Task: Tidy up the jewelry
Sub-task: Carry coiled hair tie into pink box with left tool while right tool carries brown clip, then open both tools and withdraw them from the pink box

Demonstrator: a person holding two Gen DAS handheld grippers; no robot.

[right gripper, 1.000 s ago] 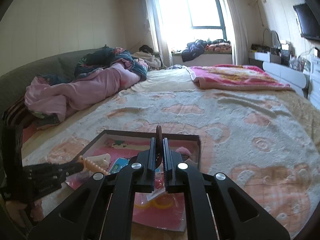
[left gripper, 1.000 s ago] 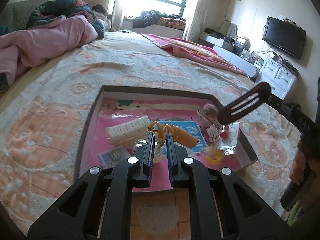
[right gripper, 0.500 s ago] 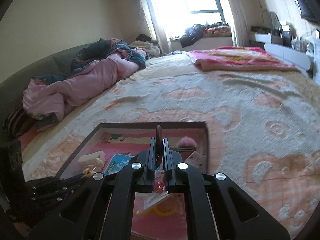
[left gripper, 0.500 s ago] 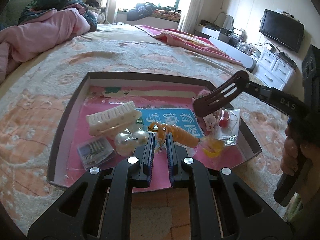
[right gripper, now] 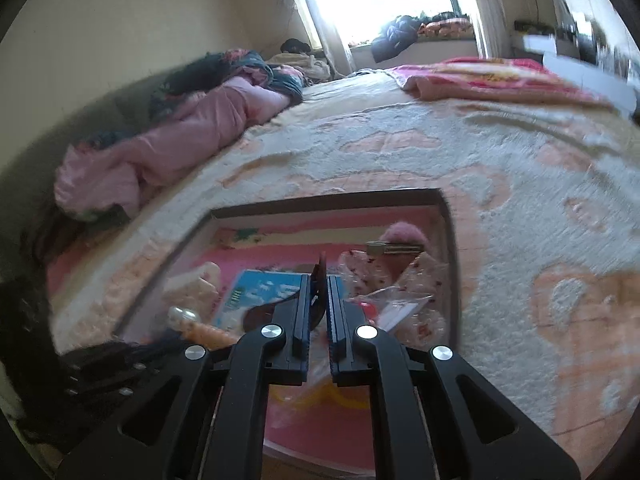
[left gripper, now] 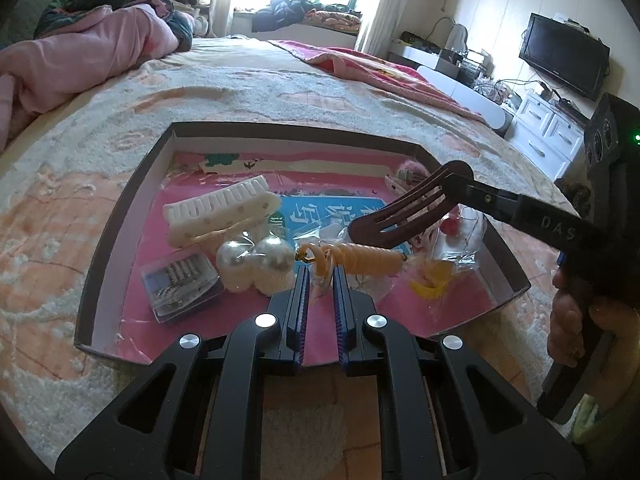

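Observation:
A shallow dark-rimmed box (left gripper: pixel 120 216) with a pink lining lies on the bed. My left gripper (left gripper: pixel 320 276) is shut on a clear packet holding an orange spiral hair tie (left gripper: pixel 360 258), low over the box's front. My right gripper (right gripper: pixel 319 284) is shut on a dark brown slotted hair clip (left gripper: pixel 404 216), held over the box's right side; the clip shows edge-on in the right wrist view (right gripper: pixel 321 272). In the box lie a white claw clip (left gripper: pixel 220 208), a pearl hair tie (left gripper: pixel 256 260), a clear case of pins (left gripper: pixel 180 284) and a yellow piece (left gripper: pixel 430 278).
The box sits on a cream and peach blanket (left gripper: pixel 260 88). Pink bedding (left gripper: pixel 80 52) is heaped at the far left. A pink fluffy clip (right gripper: pixel 402 236) and small clear packets (right gripper: pixel 396 300) lie in the box's right end. A television (left gripper: pixel 564 60) and white drawers stand at right.
Both grippers have come down and forward toward the box. The brown clip has dropped from above the box's right rim to low over its contents. The right wrist view is now blurred.

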